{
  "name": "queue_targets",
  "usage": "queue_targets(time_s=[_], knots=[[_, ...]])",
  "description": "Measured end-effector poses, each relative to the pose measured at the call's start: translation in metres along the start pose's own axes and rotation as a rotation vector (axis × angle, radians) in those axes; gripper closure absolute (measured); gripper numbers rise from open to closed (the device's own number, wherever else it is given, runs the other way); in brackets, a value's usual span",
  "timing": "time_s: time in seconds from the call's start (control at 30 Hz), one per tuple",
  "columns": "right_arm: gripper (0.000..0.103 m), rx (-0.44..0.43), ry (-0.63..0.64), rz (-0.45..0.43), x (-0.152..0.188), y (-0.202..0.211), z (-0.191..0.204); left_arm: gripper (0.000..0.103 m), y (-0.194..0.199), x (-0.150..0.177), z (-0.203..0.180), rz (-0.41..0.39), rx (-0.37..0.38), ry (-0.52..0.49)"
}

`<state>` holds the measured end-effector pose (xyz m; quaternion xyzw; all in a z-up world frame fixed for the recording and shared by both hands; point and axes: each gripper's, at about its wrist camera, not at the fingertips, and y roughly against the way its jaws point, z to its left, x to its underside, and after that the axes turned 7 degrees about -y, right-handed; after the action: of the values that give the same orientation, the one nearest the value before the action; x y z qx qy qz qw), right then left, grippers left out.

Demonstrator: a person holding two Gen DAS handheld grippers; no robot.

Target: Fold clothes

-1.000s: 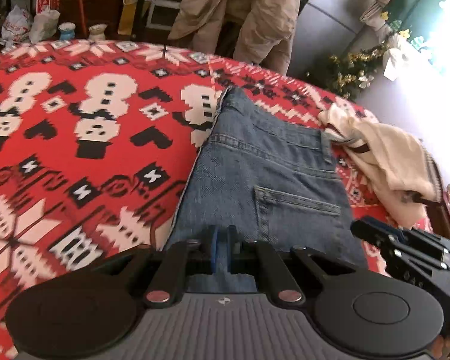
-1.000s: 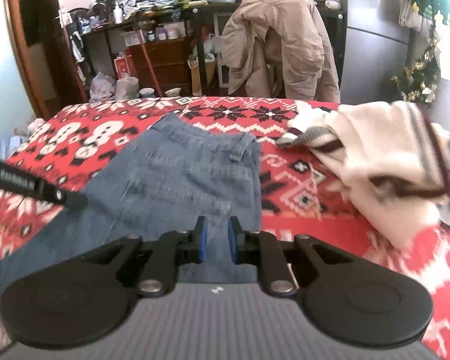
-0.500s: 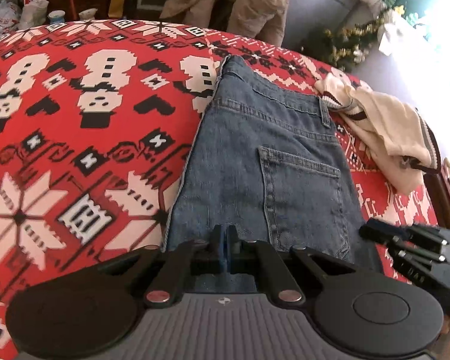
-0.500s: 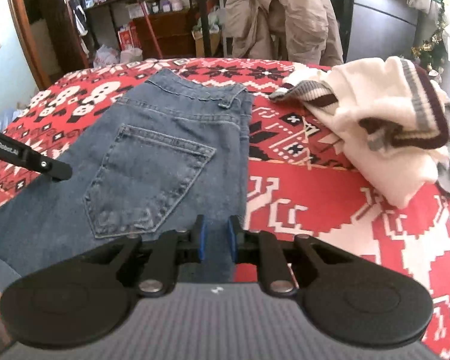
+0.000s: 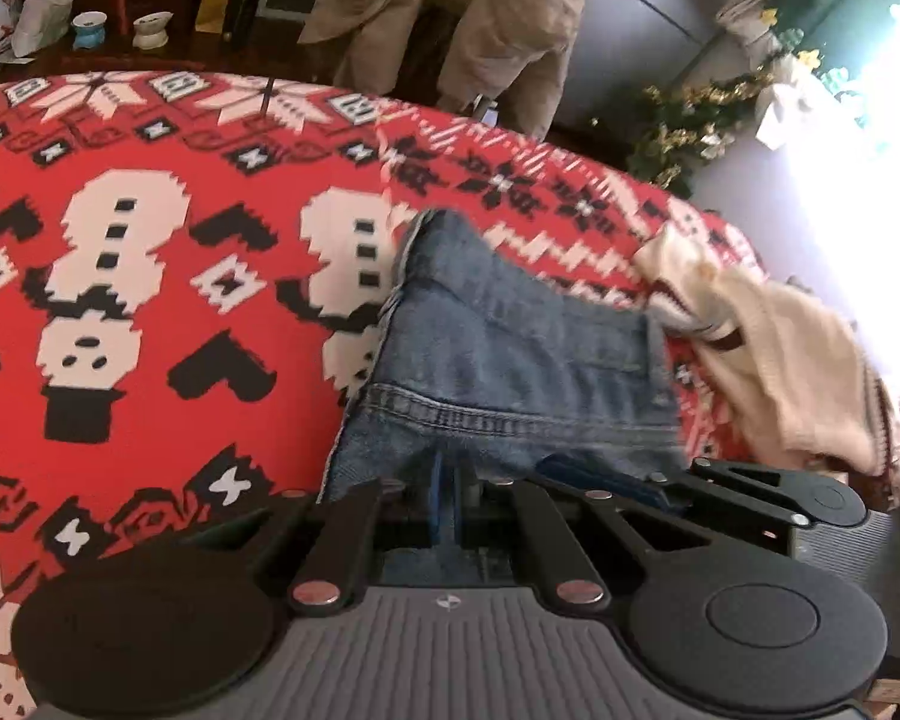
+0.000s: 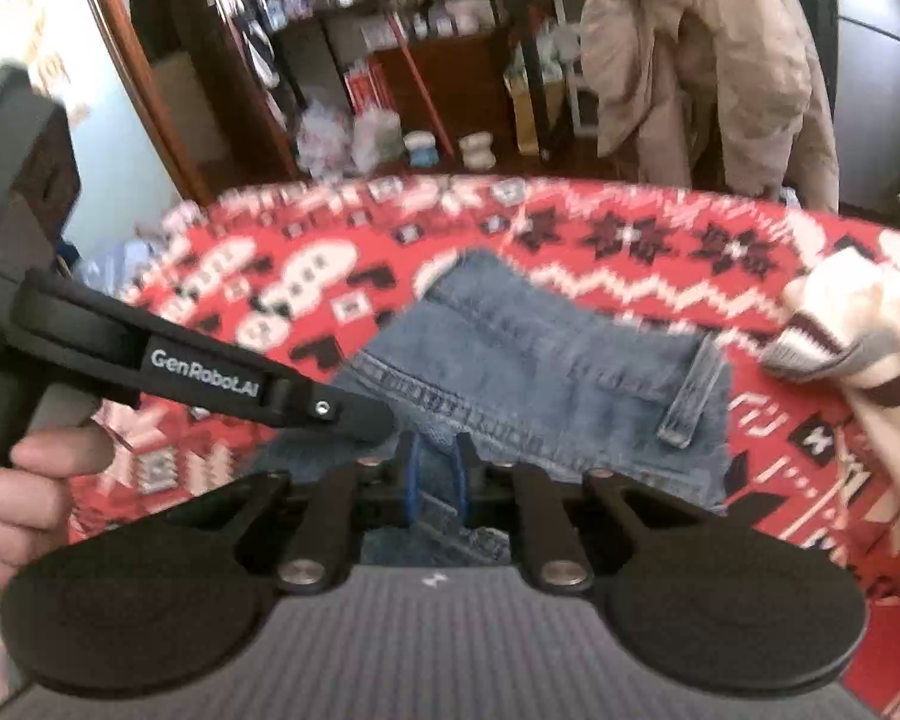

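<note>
The blue denim jeans (image 5: 510,360) lie on a red blanket (image 5: 150,300) patterned with white snowmen and black snowflakes, and everything else is placed here from those jeans. Their waistband end with its belt loop (image 6: 687,396) rests flat toward the far edge of the blanket, while the near part is raised and doubled over it, a stitched seam running across the fold.

The left gripper (image 5: 447,498) sits at the near edge of the jeans with its blue pads pressed together on the denim, so it has a pinch of the fabric. The right gripper (image 6: 437,474) is just to the right of it, at the same near edge. Its jaws are closing, denim lies between the blue pads, and the cloth looks pinched between them. In the right wrist view the left gripper's black finger reaches in from the left and ends just beside the right gripper's tips, with a hand (image 6: 12,498) around its handle.

A cream sweater (image 5: 780,360) with dark stripes lies crumpled on the blanket to the right of the jeans. Beyond the jeans, past the blanket's far edge, a beige coat (image 6: 708,54) hangs over a chair.
</note>
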<state>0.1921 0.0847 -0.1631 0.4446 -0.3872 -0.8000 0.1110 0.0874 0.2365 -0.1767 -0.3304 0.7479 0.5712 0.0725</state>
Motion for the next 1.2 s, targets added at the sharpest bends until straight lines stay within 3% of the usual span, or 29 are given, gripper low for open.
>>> queue_targets(time_s=[0.17,0.33,0.4,0.5,0.7,0.87,1.0,1.2], knots=[[0.103,0.027,-0.048,-0.011,0.013,-0.001,-0.026,0.100,0.001,0.005,0.008,-0.005,0.026,0.005],[0.103,0.094,-0.114,-0.015,0.023,0.024,-0.064,0.100,0.000,0.005,0.002,-0.008,0.015,-0.016],[0.103,0.073,-0.167,-0.022,0.029,0.036,-0.075,0.100,0.002,0.004,0.000,-0.011,0.011,-0.027],[0.103,0.117,-0.154,-0.042,0.032,0.049,-0.072,0.100,0.010,0.002,0.000,-0.025,0.031,-0.025],[0.101,0.084,-0.155,-0.097,0.010,0.059,-0.073,0.100,0.021,-0.022,-0.009,-0.092,0.056,-0.038],[0.101,0.063,-0.095,-0.065,-0.018,0.025,-0.056,0.100,-0.015,-0.039,-0.014,-0.017,0.025,-0.052],[0.103,0.131,-0.032,-0.044,-0.015,0.002,-0.055,0.100,-0.027,-0.038,-0.012,-0.018,0.018,-0.042],[0.103,0.070,-0.156,-0.045,-0.002,0.024,-0.090,0.100,-0.033,-0.039,-0.013,-0.033,0.036,-0.037]])
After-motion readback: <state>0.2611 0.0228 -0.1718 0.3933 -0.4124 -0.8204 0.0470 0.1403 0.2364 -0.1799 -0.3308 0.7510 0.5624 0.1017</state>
